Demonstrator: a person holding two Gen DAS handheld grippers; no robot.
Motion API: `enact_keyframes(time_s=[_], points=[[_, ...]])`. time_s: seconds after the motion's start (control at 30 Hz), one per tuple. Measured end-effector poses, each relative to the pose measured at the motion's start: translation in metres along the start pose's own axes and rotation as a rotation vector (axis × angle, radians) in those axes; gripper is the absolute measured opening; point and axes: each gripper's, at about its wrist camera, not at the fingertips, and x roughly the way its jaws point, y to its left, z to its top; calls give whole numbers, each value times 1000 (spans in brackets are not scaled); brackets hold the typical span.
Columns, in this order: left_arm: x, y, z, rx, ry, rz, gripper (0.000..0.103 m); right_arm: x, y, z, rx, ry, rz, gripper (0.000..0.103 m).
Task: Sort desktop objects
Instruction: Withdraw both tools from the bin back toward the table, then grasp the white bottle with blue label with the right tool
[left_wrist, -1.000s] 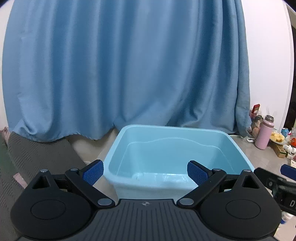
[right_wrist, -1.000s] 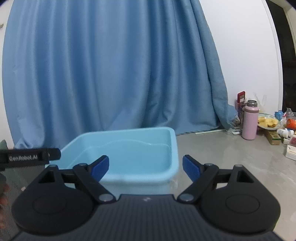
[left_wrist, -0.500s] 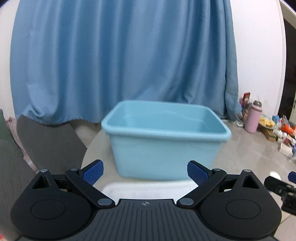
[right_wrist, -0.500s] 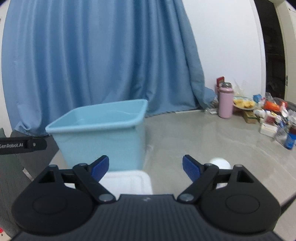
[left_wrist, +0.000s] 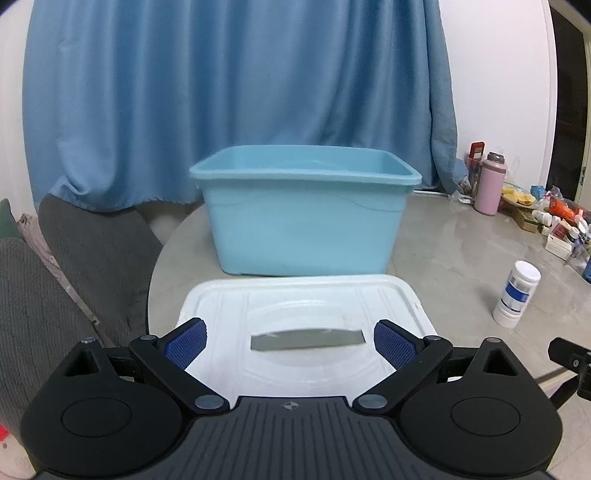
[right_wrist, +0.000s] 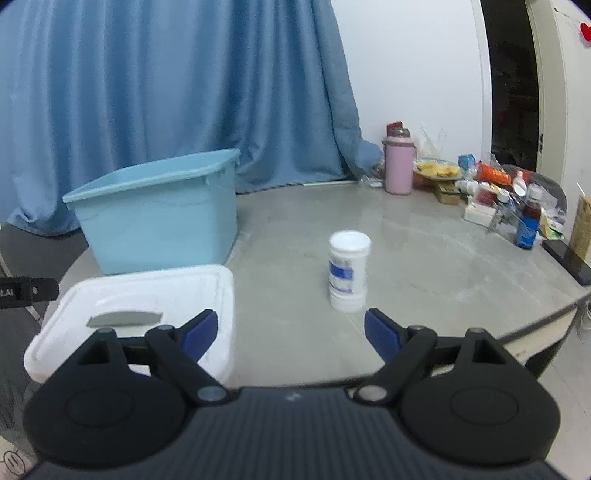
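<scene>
A light blue plastic bin (left_wrist: 304, 218) stands open on the grey round table (left_wrist: 443, 258); it also shows in the right wrist view (right_wrist: 159, 210). A white lid (left_wrist: 306, 314) with a slot handle lies flat in front of the bin, also seen in the right wrist view (right_wrist: 147, 302). A white bottle with a blue label (right_wrist: 348, 273) stands upright to the right of the lid, also in the left wrist view (left_wrist: 516, 293). My left gripper (left_wrist: 288, 343) is open and empty above the lid's near part. My right gripper (right_wrist: 290, 334) is open and empty, short of the bottle.
A pink flask (right_wrist: 398, 166), a plate of food (right_wrist: 436, 170), small bottles and boxes (right_wrist: 517, 206) crowd the table's far right. A blue curtain (left_wrist: 221, 92) hangs behind. Grey cushions (left_wrist: 74, 258) lie left of the table. The table edge (right_wrist: 535, 321) curves at the right.
Both grippers have drawn back and lowered from over the bin. The lid and the bottle have come into view. Both grippers stay open.
</scene>
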Motion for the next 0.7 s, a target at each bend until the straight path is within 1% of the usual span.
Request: enact_keyframes(time_s=[0.17, 0.37, 0.5, 0.7], points=[[-5, -6, -12, 12, 10, 4, 99, -6, -11, -11, 3, 9, -14, 87], [-9, -11, -13, 13, -4, 20, 99, -6, -20, -15, 0, 8, -24, 87], [0, -15, -3, 3, 7, 18, 99, 0, -23, -16, -7, 5, -32, 87], [22, -21, 4, 15, 22, 5, 99, 26, -29, -13, 6, 13, -67, 87]])
